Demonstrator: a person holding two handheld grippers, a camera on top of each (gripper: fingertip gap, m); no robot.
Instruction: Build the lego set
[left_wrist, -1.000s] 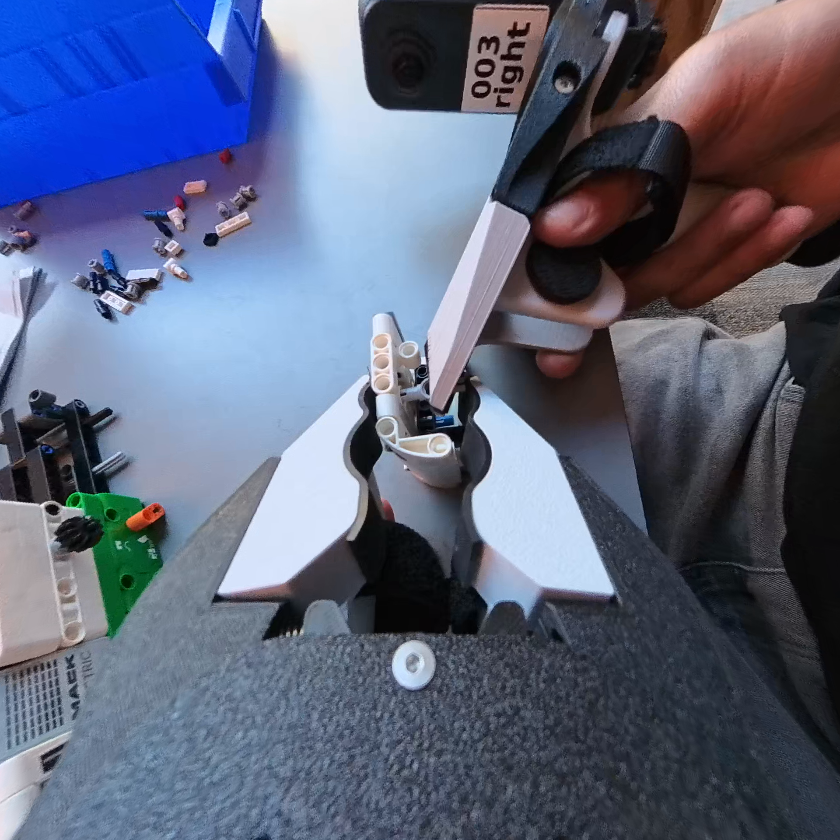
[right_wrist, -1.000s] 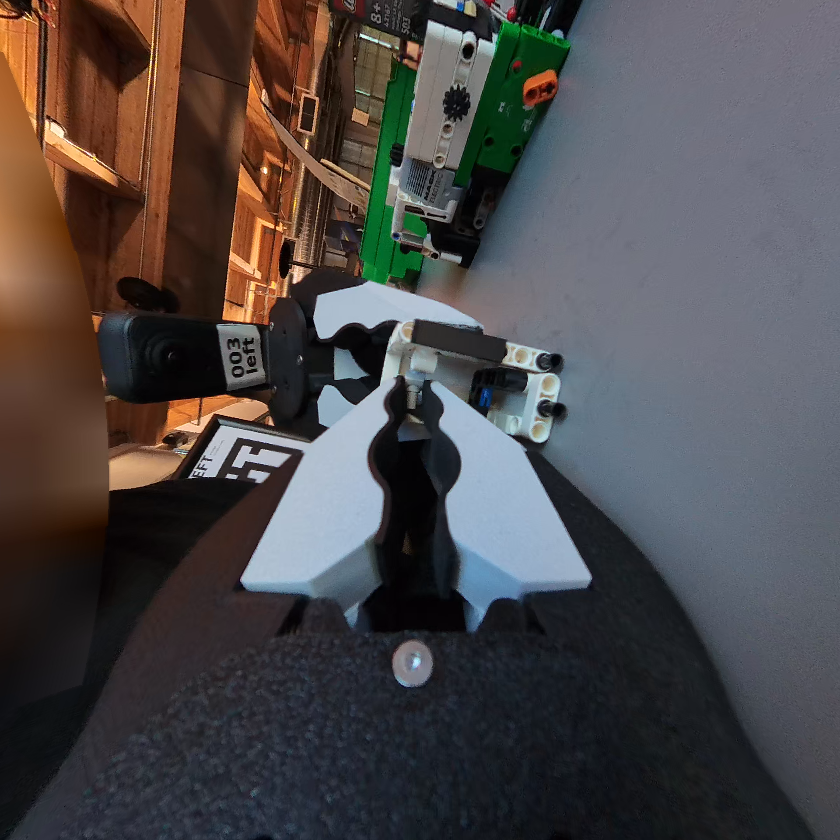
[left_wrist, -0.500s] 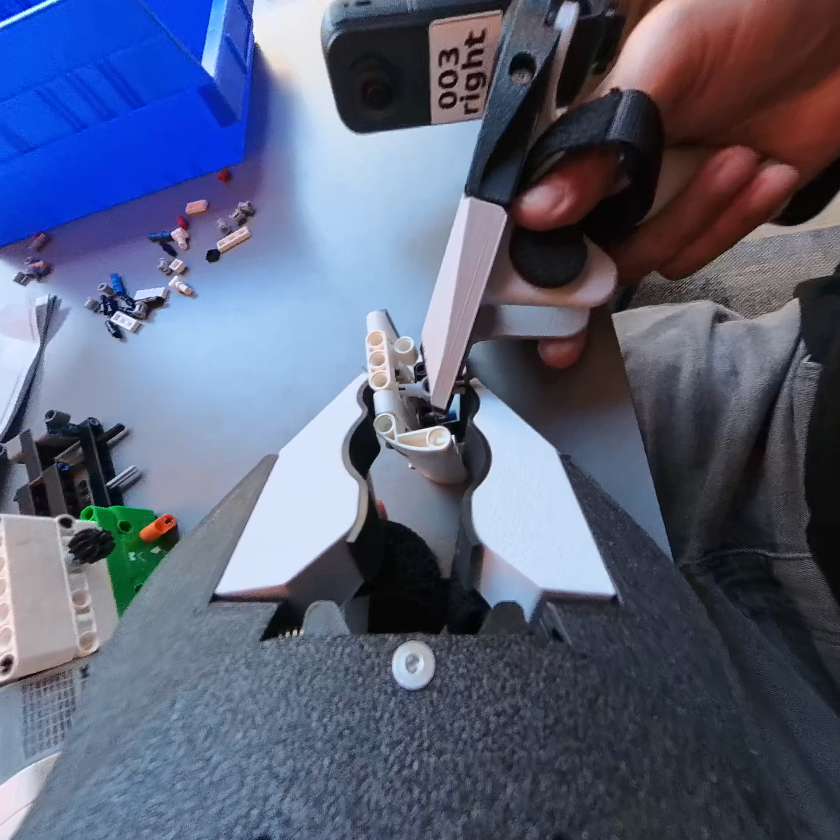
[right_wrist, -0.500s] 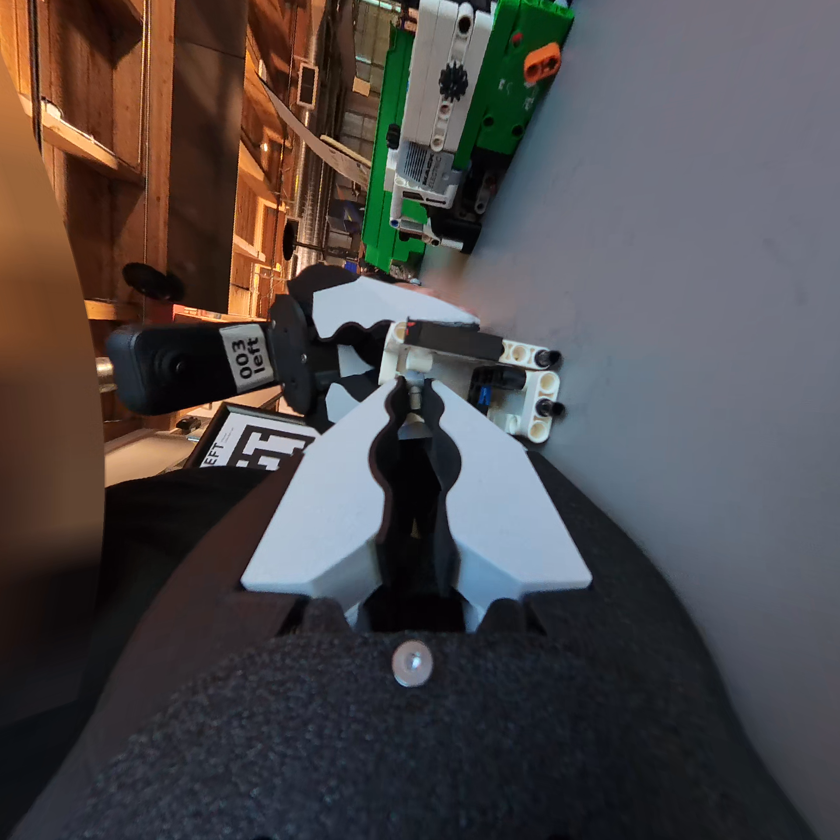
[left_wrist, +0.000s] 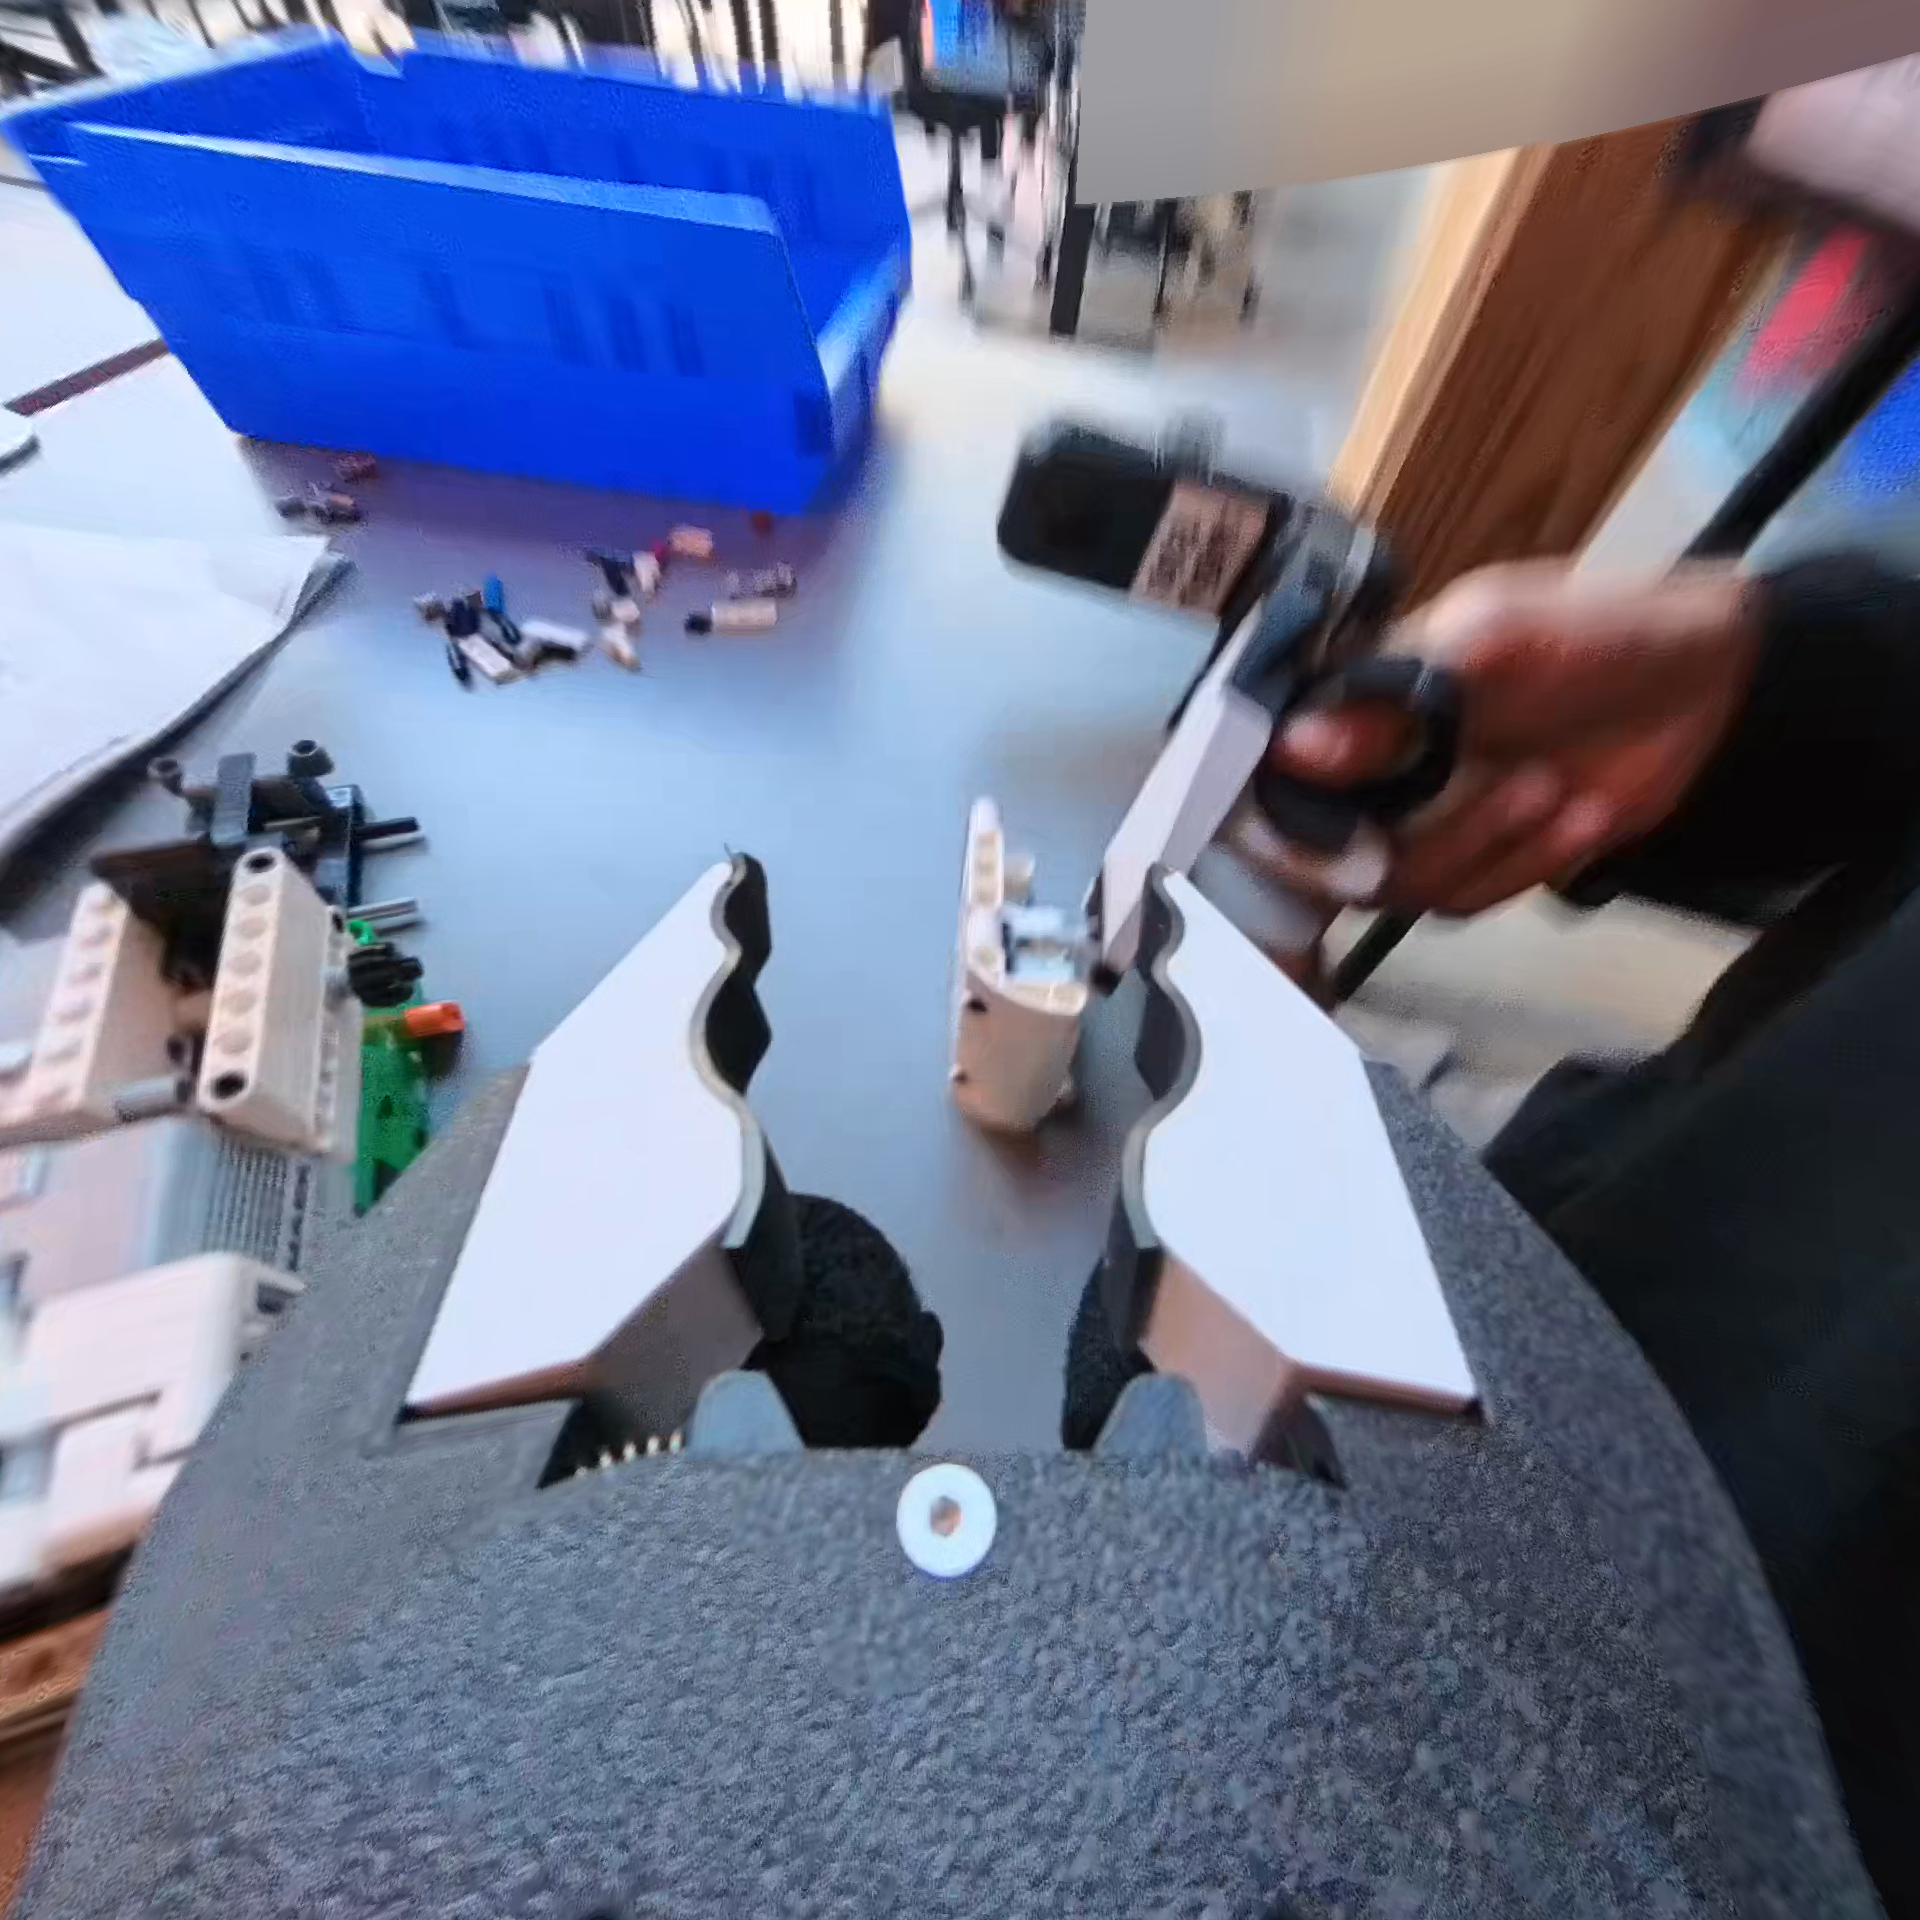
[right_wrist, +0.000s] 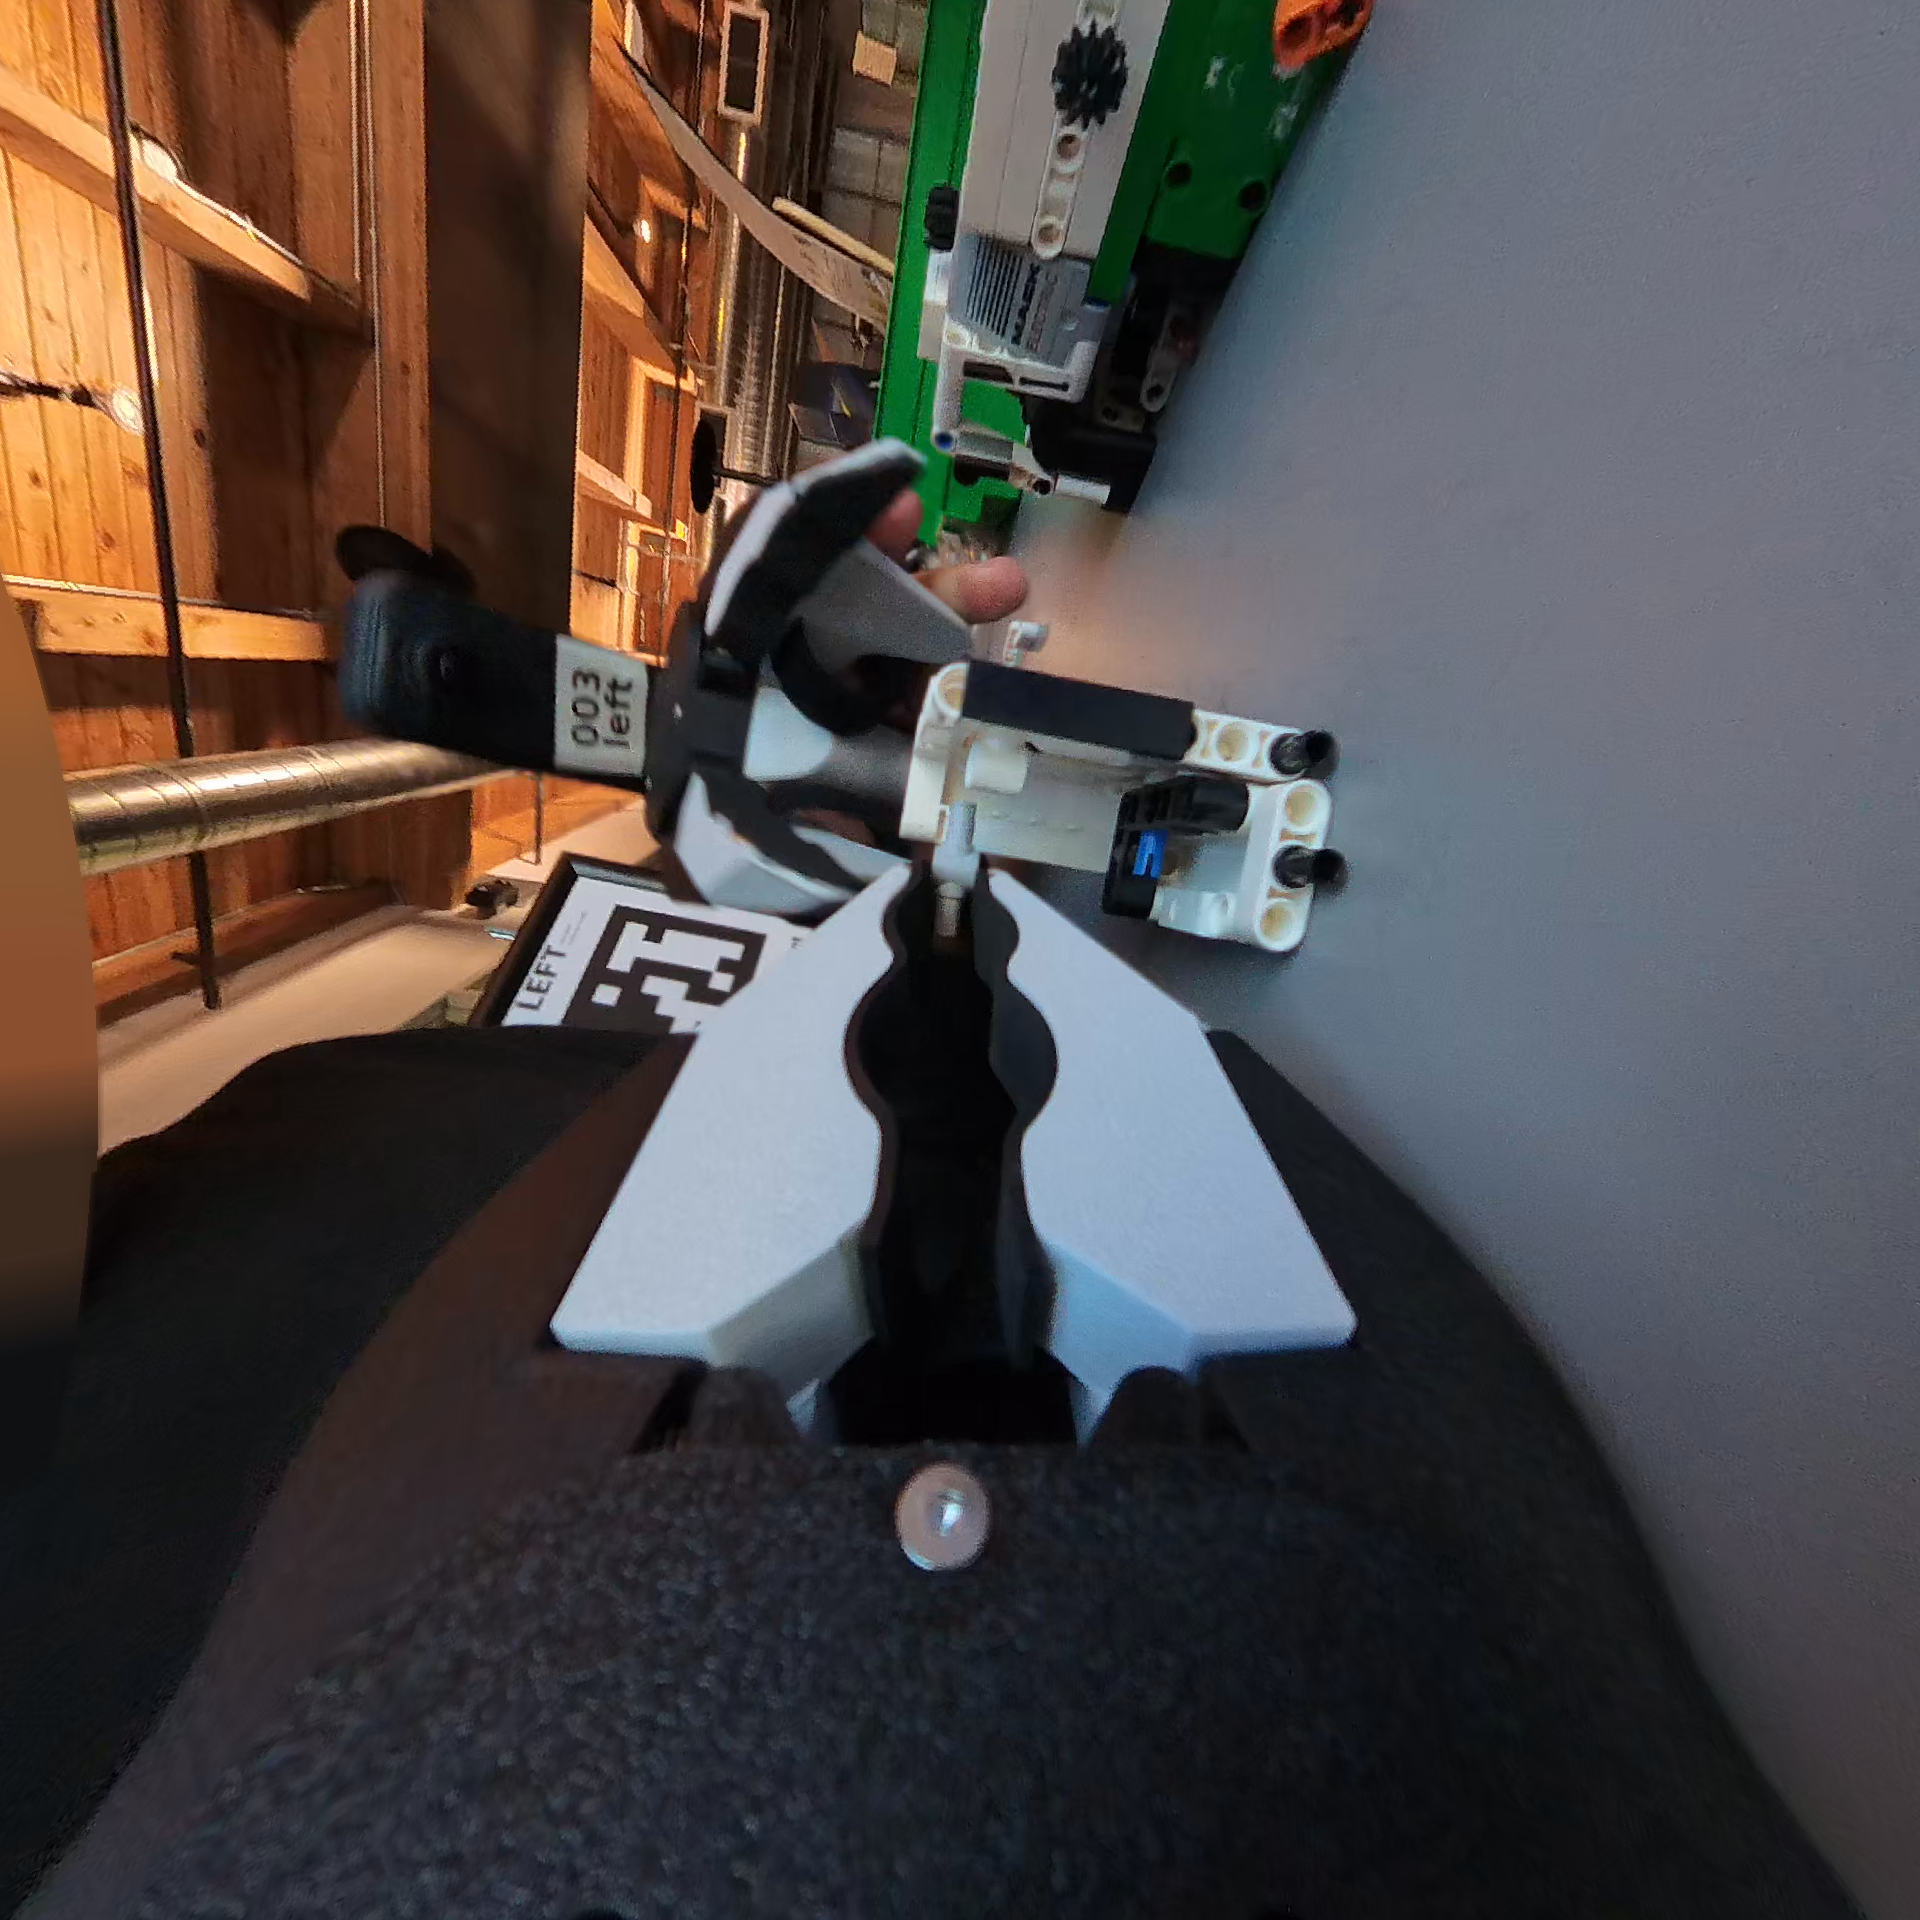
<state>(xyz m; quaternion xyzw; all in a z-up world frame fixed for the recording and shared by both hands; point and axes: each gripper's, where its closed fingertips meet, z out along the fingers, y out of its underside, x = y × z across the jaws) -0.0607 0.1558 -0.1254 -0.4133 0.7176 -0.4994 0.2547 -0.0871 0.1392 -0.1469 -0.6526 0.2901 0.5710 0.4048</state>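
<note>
A small white sub-assembly (right_wrist: 1039, 821) with a black beam and black pins hangs over the grey table (right_wrist: 1610, 935). My right gripper (right_wrist: 940, 883) is shut on a short grey pin (right_wrist: 956, 831) sticking out of it. In the left wrist view the sub-assembly (left_wrist: 1013, 997) sits between my spread left fingers, nearer the right one and touching neither. My left gripper (left_wrist: 945, 904) is open and empty. The right gripper (left_wrist: 1117, 935) holds the sub-assembly there from the right. The left gripper (right_wrist: 862, 675) shows open behind the sub-assembly.
The larger green and white build (left_wrist: 260, 987) stands at the left; it also shows in the right wrist view (right_wrist: 1039, 208). A blue bin (left_wrist: 499, 291) stands at the back. Several loose pieces (left_wrist: 613, 613) lie before it. Papers (left_wrist: 125, 644) lie far left. Some 4 cm of space lies between my two pairs of fingers.
My left gripper has opened, let go of the white sub-assembly and drawn back. The right gripper stays shut on the pin and now holds the sub-assembly alone.
</note>
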